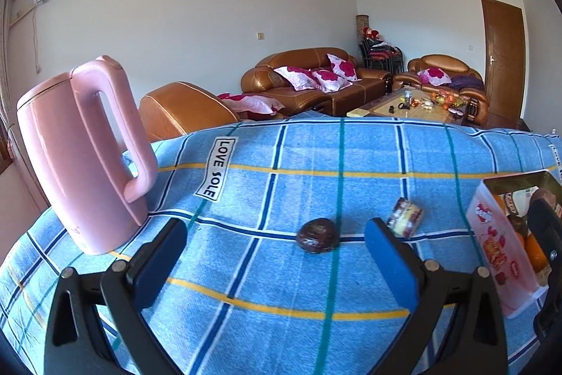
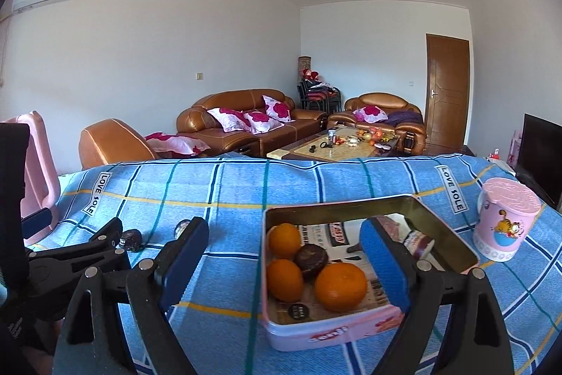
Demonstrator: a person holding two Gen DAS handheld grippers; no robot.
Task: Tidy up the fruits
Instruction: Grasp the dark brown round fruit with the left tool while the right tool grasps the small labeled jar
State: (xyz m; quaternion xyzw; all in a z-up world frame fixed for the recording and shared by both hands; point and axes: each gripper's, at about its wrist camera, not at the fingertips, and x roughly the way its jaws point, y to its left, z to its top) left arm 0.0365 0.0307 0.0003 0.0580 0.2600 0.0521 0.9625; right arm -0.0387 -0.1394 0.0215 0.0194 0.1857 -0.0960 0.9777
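"LOVE SOLE" labels point(image 1: 215, 168) on blue checked tablecloth point(image 1: 368, 150)

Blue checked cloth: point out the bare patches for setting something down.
Free: the cloth between the pink kettle and the dark fruit; also between the tin and the pink cup. Crowded: inside the tin, with oranges.

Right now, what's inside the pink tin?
The tin holds three oranges, one dark fruit, a wrapped snack and printed paper. The right jaw hides part of the far corner.
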